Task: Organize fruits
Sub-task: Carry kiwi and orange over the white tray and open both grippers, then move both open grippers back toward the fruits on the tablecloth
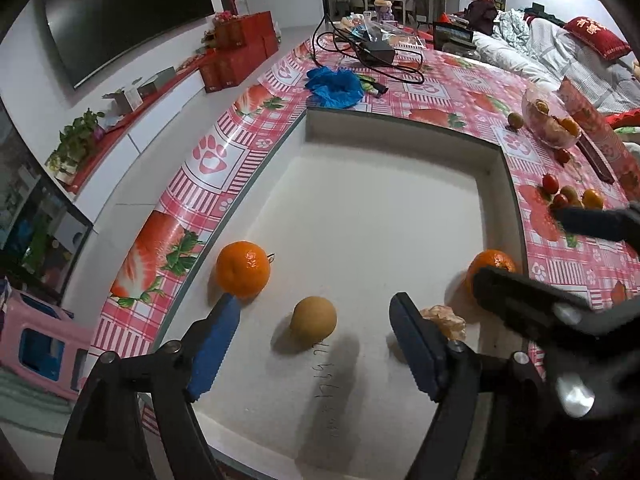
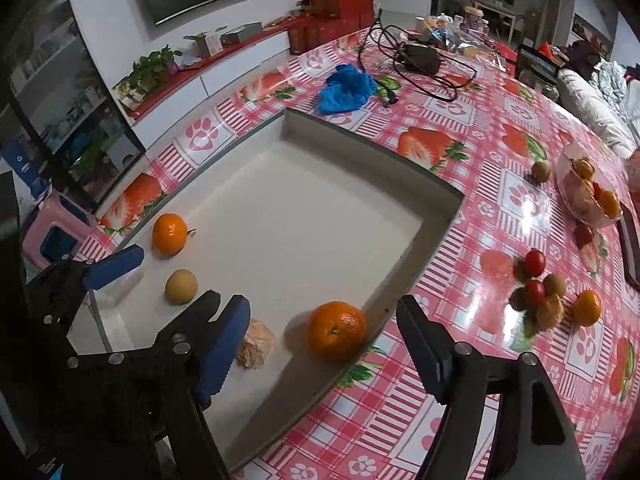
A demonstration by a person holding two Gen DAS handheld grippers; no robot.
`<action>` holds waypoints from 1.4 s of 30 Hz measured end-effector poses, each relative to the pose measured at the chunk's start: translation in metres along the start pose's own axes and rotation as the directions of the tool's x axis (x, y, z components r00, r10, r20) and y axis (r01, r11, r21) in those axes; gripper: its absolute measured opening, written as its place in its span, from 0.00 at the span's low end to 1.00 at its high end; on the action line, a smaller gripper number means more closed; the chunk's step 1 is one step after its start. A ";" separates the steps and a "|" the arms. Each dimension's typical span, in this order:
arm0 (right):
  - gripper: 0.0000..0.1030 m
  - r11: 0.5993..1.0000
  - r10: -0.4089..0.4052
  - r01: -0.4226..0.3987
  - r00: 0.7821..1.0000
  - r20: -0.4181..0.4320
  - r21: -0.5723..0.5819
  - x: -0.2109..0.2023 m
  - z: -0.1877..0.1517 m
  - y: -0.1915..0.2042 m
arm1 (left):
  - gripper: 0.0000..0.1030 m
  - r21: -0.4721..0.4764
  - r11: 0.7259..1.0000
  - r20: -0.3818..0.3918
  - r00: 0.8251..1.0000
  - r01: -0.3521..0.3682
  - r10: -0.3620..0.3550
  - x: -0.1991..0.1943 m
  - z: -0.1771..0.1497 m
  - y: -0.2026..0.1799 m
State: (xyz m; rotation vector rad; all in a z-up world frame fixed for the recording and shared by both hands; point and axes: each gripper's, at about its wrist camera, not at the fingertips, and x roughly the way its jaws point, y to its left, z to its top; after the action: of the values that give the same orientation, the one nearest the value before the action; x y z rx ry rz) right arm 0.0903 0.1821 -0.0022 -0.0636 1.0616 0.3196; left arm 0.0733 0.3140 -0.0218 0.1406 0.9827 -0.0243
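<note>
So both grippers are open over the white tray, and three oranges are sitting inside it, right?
Not quite: the white tray holds two oranges, one at its left edge, another by its right wall, as the right wrist view shows. Both grippers, left and right, are open.

White wall with dark television (image 1: 128, 12), low white cabinet (image 2: 240, 76), grey sofa (image 1: 560, 52).

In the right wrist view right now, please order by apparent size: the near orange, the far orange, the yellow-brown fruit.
1. near orange
2. far orange
3. yellow-brown fruit

The near orange is closest to the camera, so its lead is unsure.
</note>
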 end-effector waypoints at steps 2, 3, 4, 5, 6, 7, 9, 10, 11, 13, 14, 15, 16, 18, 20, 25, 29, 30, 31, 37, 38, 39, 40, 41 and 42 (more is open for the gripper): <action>1.00 1.000 -0.005 0.005 1.000 0.021 0.012 -0.005 -0.001 -0.005 | 0.79 0.004 1.000 0.001 1.000 -0.004 0.004 -0.001 0.001 -0.001; 1.00 1.000 -0.005 0.004 1.000 0.023 0.017 -0.007 -0.001 -0.009 | 0.79 0.005 1.000 0.001 1.000 -0.005 0.005 -0.002 0.001 -0.003; 1.00 1.000 -0.005 0.004 1.000 0.024 0.021 -0.008 -0.001 -0.011 | 0.80 0.009 1.000 0.003 1.000 -0.006 0.006 -0.003 0.002 -0.004; 1.00 1.000 -0.007 0.007 1.000 0.027 0.026 -0.009 -0.001 -0.015 | 0.80 0.013 1.000 0.005 1.000 -0.008 0.008 -0.004 0.002 -0.006; 1.00 0.999 -0.011 0.010 1.000 0.029 0.034 -0.011 -0.002 -0.019 | 0.80 0.017 1.000 0.008 1.000 -0.010 0.009 -0.006 0.003 -0.008; 1.00 0.999 -0.012 0.011 0.999 0.029 0.041 -0.012 -0.003 -0.023 | 0.80 0.021 1.000 0.009 1.000 -0.010 0.010 -0.006 0.004 -0.011; 1.00 0.998 -0.012 0.010 0.999 0.030 0.058 -0.014 -0.004 -0.030 | 0.80 0.036 0.999 0.013 1.000 -0.012 0.011 -0.009 0.005 -0.017; 1.00 0.998 -0.012 0.010 0.999 0.030 0.068 -0.015 -0.006 -0.034 | 0.80 0.041 0.999 0.015 1.000 -0.013 0.013 -0.010 0.006 -0.020; 1.00 0.997 -0.012 0.009 0.999 0.031 0.073 -0.016 -0.007 -0.038 | 0.80 0.049 0.999 0.017 1.000 -0.014 0.013 -0.011 0.007 -0.024; 1.00 0.996 -0.015 0.012 0.999 0.034 0.086 -0.019 -0.010 -0.046 | 0.80 0.062 0.998 0.021 1.000 -0.013 0.012 -0.014 0.009 -0.030; 1.00 0.996 -0.017 0.014 0.999 0.035 0.091 -0.020 -0.011 -0.049 | 0.80 0.070 0.997 0.023 1.000 -0.013 0.011 -0.016 0.010 -0.034; 1.00 0.995 -0.019 0.015 0.999 0.037 0.099 -0.022 -0.013 -0.054 | 0.80 0.079 0.997 0.026 1.000 -0.014 0.012 -0.017 0.011 -0.039; 1.00 0.994 -0.020 0.016 0.999 0.039 0.109 -0.024 -0.015 -0.059 | 0.80 0.086 0.996 0.027 1.000 -0.015 0.013 -0.018 0.011 -0.042; 1.00 0.992 -0.022 0.016 0.999 0.041 0.127 -0.026 -0.018 -0.068 | 0.80 0.103 0.995 0.031 0.999 -0.014 0.011 -0.021 0.013 -0.051; 1.00 0.989 -0.026 0.020 0.999 0.044 0.144 -0.029 -0.021 -0.078 | 0.80 0.120 0.993 0.034 0.999 -0.014 0.010 -0.024 0.015 -0.060; 1.00 0.979 -0.041 0.031 0.998 0.045 0.202 -0.035 -0.030 -0.109 | 0.80 0.168 0.986 0.042 0.999 -0.015 0.008 -0.027 0.020 -0.083; 1.00 0.967 -0.051 0.039 0.998 0.042 0.250 -0.039 -0.038 -0.134 | 0.80 0.203 0.979 0.043 0.999 -0.013 0.005 -0.028 0.022 -0.103; 1.00 0.965 -0.056 0.043 0.998 0.041 0.260 -0.039 -0.041 -0.141 | 0.80 0.214 0.977 0.043 0.999 -0.012 0.003 -0.029 0.024 -0.109; 1.00 0.962 -0.062 0.049 0.997 0.039 0.268 -0.040 -0.044 -0.147 | 0.80 0.220 0.975 0.043 0.999 -0.010 0.000 -0.029 0.024 -0.113; 1.00 0.949 -0.119 0.109 0.993 0.015 0.297 -0.042 -0.064 -0.186 | 0.80 0.290 0.956 0.049 0.997 0.038 -0.054 -0.035 0.030 -0.149; 1.00 0.944 -0.132 0.124 0.991 0.007 0.305 -0.042 -0.068 -0.194 | 0.80 0.301 0.952 0.046 0.997 0.052 -0.069 -0.035 0.030 -0.156; 1.00 0.938 -0.148 0.141 0.989 -0.004 0.317 -0.042 -0.074 -0.203 | 0.80 0.312 0.948 0.042 0.996 0.067 -0.084 -0.035 0.031 -0.165; 1.00 0.931 -0.167 0.162 0.986 -0.015 0.328 -0.042 -0.080 -0.212 | 0.80 0.324 0.942 0.037 0.994 0.086 -0.104 -0.034 0.033 -0.175; 1.00 0.925 -0.183 0.180 0.983 -0.025 0.336 -0.042 -0.086 -0.220 | 0.80 0.335 0.937 0.034 0.992 0.101 -0.119 -0.032 0.035 -0.183; 1.00 0.919 -0.196 0.195 0.980 -0.033 0.342 -0.043 -0.090 -0.227 | 0.80 0.344 0.932 0.030 0.991 0.116 -0.134 -0.031 0.036 -0.191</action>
State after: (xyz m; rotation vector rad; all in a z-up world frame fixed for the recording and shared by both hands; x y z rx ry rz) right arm 0.0600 -0.0622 -0.0325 0.1445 1.0867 -0.0511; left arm 0.0698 0.1193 0.0026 0.3951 0.9270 -0.3160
